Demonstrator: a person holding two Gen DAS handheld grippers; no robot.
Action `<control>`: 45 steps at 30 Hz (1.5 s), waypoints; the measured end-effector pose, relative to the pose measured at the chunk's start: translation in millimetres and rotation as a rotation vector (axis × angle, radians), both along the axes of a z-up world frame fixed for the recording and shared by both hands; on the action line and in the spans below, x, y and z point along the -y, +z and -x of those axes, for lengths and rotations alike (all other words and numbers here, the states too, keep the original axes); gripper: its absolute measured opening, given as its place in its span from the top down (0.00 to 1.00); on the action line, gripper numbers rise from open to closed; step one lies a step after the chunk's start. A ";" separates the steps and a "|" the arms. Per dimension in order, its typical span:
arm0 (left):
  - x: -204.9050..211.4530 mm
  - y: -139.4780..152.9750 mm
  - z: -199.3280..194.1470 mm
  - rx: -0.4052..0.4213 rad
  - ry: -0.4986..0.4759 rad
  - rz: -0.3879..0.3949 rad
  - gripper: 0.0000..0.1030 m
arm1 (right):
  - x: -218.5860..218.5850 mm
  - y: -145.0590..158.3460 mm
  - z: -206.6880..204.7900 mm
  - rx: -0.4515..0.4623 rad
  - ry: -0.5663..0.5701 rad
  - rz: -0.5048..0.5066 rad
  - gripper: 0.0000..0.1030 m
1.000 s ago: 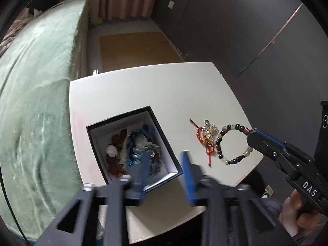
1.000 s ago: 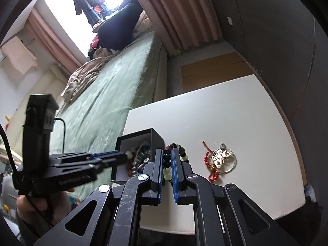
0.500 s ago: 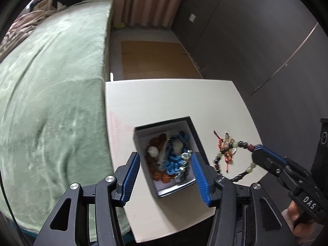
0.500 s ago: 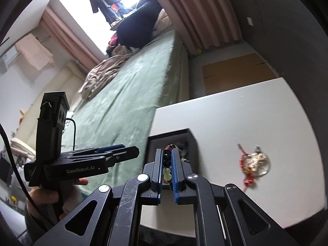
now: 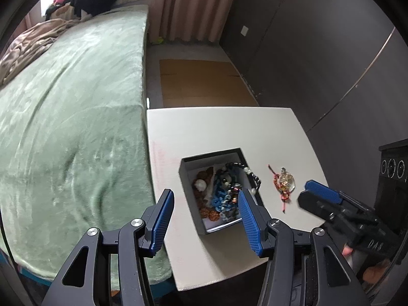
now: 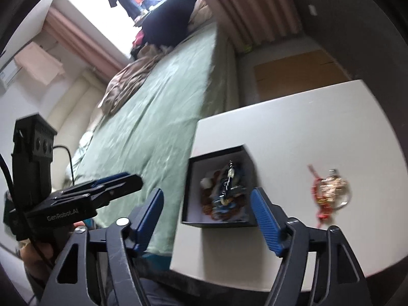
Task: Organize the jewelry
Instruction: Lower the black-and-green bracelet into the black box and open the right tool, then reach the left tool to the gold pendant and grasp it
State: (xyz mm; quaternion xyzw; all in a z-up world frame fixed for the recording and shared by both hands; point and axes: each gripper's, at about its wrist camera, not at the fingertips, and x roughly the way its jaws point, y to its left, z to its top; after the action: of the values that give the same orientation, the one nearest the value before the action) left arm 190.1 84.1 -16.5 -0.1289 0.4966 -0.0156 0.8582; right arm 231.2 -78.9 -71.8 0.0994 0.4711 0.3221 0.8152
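Both tools: black frames, ribbed blue pads (image 5: pixel 246 220), silver screws (image 6: pixel 122 221), white lettering.

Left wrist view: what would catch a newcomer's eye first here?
The open black box near the white table's bed-side edge, heaped with blue, brown and pearly jewelry, with a beaded bracelet draped over its right wall. Right of it, apart from the box, a red-corded charm lies alone on the table. Both grippers, left and right, are open, holding nothing.

box (image 5: pixel 193 219) on table (image 5: pixel 204 130), bracelets (image 5: pixel 221 193) inside, charm (image 5: pixel 285 182) right of box
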 end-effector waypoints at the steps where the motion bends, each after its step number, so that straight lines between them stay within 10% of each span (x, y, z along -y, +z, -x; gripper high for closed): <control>1: 3.5 1.0 -0.3 0.003 -0.005 -0.001 0.48 | 10.1 1.0 -0.5 -0.011 -0.022 -0.010 0.30; 7: 31.0 7.5 -3.0 0.020 -0.053 -0.025 0.45 | 49.0 12.8 -1.0 0.027 -0.102 -0.003 0.30; 11: 46.5 13.5 -6.2 0.052 -0.075 -0.017 0.20 | 72.6 16.1 -3.7 0.034 -0.137 -0.004 0.29; 15: 62.0 19.4 -12.2 0.100 -0.096 -0.011 0.00 | 95.9 17.5 -6.2 0.026 -0.176 -0.015 0.00; 27: 111.3 14.1 -38.6 0.133 -0.168 0.010 0.00 | 162.9 19.2 -10.3 0.051 -0.283 -0.059 0.00; 45: 180.7 -42.7 -85.1 -0.043 -0.265 -0.044 0.00 | 243.9 5.5 -24.2 0.016 -0.432 -0.034 0.00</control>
State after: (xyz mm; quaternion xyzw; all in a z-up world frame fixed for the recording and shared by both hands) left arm 275.1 -96.6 -59.3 -0.0434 0.5279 -0.1151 0.8403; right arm 255.4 -322.8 -66.4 0.2094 0.4268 0.1486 0.8671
